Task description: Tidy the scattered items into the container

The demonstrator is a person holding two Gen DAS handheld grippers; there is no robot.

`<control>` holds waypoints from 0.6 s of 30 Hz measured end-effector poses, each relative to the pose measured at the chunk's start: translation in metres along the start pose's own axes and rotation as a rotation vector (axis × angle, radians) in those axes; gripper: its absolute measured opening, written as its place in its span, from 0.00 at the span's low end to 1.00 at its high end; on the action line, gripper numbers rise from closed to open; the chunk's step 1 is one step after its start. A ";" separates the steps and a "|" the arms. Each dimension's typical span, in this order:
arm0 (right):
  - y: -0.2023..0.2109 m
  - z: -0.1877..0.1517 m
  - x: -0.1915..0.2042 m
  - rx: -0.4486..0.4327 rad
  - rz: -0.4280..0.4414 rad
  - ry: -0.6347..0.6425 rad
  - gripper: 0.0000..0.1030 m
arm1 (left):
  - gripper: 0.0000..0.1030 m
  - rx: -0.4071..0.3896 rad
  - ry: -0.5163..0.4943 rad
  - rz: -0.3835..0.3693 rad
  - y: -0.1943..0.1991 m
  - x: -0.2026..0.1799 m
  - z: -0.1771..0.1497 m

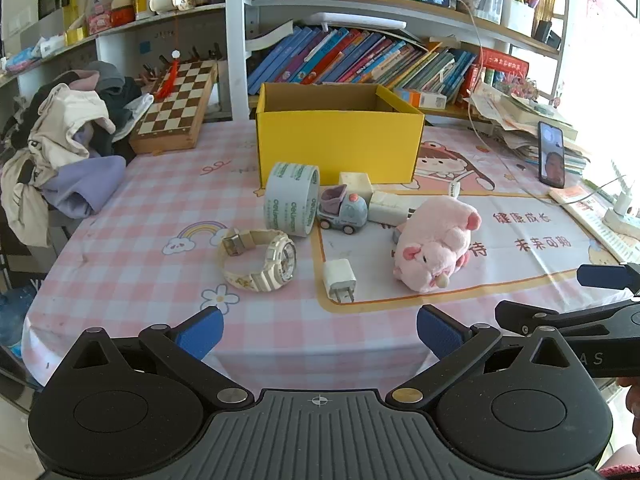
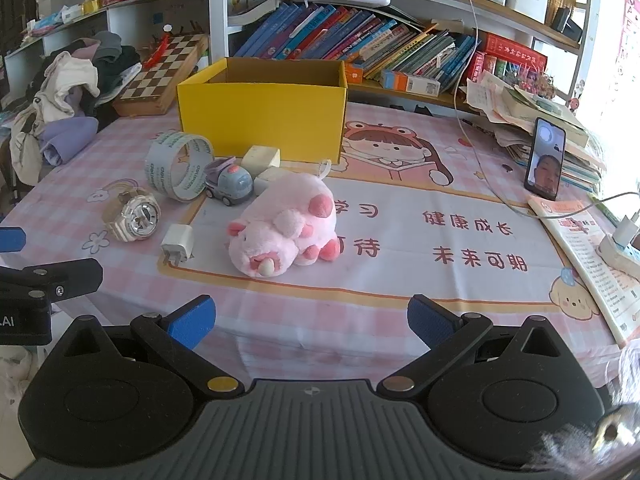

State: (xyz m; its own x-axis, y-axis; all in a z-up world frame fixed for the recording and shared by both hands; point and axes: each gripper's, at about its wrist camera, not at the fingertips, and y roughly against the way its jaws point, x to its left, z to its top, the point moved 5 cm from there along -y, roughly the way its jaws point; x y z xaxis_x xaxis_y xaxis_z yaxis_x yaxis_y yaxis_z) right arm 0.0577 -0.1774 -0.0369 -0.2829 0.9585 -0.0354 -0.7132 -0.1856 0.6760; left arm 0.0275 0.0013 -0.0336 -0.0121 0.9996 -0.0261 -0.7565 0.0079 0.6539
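- Surface (image 1: pixel 132 216) – covered by a pink checked cloth; both grippers sit at its near edge.
- Yellow box (image 1: pixel 340 146) – open-topped, upright at the back, nothing visible inside.
- Pink plush pig (image 2: pixel 286 226) – lying on the cloth in front of the box.
- Tape roll (image 1: pixel 292 198) – standing on edge, touching the toy truck (image 1: pixel 343 210).
- White watch (image 1: pixel 260 260) and white charger plug (image 1: pixel 340 280) – nearest the left gripper (image 1: pixel 320 338).
- Left gripper: fingers spread wide, holding nothing.
- Right gripper (image 2: pixel 312 326): fingers spread wide, holding nothing.
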 end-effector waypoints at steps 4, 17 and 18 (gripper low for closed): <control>0.000 0.001 0.002 0.000 0.002 0.003 1.00 | 1.00 0.002 0.000 -0.001 0.001 0.000 0.002; -0.001 0.001 0.006 -0.002 0.003 0.008 1.00 | 1.00 0.011 0.002 -0.006 0.002 0.002 0.003; -0.001 0.002 0.006 -0.002 0.003 0.008 1.00 | 1.00 0.012 0.001 -0.009 0.002 0.002 0.003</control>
State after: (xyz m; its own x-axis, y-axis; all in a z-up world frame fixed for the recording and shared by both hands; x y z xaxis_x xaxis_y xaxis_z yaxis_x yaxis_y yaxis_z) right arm 0.0574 -0.1709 -0.0363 -0.2902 0.9562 -0.0390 -0.7134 -0.1890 0.6748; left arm 0.0273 0.0036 -0.0301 -0.0059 0.9995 -0.0324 -0.7485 0.0171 0.6630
